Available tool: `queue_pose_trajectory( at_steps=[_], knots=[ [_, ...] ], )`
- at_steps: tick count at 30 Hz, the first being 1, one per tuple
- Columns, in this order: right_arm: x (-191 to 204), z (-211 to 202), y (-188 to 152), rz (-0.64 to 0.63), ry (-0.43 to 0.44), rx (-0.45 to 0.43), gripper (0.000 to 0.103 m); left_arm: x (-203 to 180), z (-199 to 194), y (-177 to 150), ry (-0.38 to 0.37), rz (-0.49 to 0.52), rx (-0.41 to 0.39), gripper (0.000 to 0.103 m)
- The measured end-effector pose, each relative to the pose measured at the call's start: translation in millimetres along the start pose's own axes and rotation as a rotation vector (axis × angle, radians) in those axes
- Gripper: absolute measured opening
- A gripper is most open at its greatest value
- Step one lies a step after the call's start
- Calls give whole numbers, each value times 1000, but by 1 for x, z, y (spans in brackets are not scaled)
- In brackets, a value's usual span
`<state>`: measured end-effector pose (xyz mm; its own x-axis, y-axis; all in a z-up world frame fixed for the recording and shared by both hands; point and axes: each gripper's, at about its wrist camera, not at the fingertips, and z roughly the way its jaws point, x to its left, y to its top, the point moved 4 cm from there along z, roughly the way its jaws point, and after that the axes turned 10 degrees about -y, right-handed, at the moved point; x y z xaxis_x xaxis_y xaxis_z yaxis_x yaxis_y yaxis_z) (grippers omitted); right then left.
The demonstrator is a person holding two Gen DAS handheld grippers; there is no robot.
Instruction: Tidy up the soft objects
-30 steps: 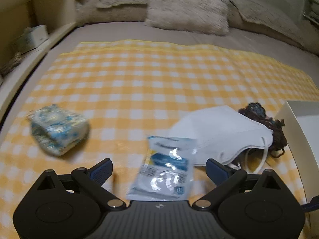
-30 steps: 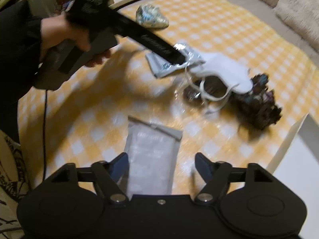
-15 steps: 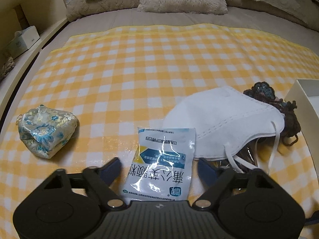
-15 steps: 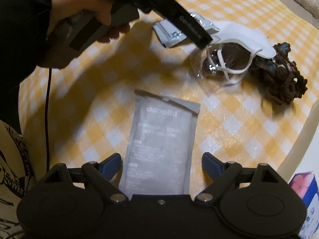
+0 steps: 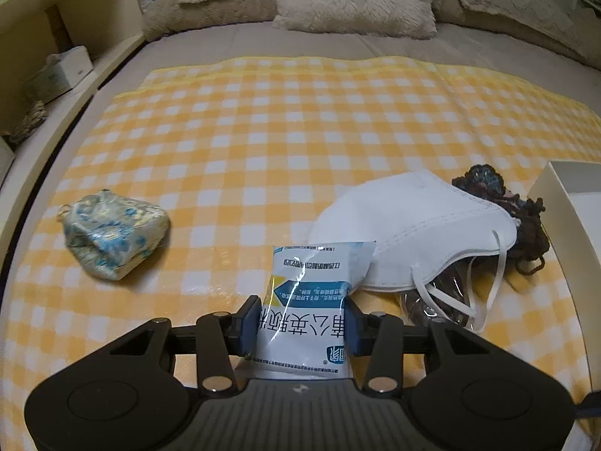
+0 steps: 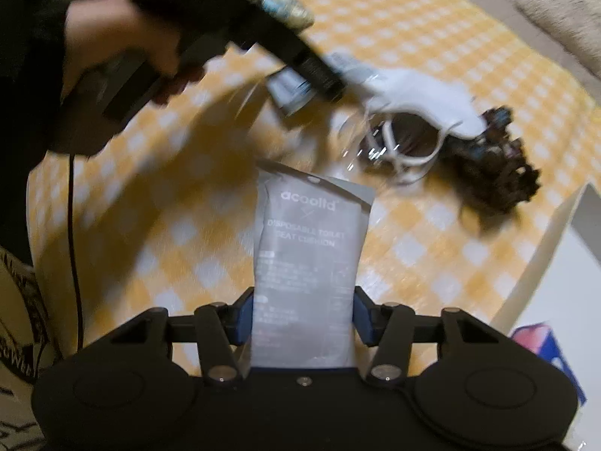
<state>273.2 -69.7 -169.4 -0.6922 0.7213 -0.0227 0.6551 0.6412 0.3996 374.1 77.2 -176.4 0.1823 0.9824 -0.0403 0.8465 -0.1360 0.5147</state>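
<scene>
On the yellow checked blanket (image 5: 263,143), my left gripper (image 5: 302,323) has just closed on the blue sachet (image 5: 311,300), my right gripper (image 6: 302,315) on the grey packet (image 6: 308,255); both packs run lengthwise straight ahead between the pads.

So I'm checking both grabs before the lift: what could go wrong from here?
Both grippers have just been closing. The left gripper pinches the blue-and-white sachet by its edges, so the slick film may buckle and slip. That sachet's far corner overlaps the white face mask, which might drag along. The right gripper squeezes the grey seat-cushion packet near one end; the long free part may droop or catch the white box.
</scene>
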Motion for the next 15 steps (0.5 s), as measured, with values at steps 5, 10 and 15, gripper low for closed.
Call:
queue_pose_trajectory(
  at_steps=[5, 10, 15],
  knots=[
    [-9, -24, 7, 65, -38, -108, 53, 6, -24, -5, 10, -43, -45, 46],
    [-19, -44, 11, 131, -96, -205, 53, 10, -52, -5, 17, -98, -107, 46],
    [-23, -67, 16, 180, -155, -302, 53, 4, -80, -5, 12, -131, -174, 46]
  ],
)
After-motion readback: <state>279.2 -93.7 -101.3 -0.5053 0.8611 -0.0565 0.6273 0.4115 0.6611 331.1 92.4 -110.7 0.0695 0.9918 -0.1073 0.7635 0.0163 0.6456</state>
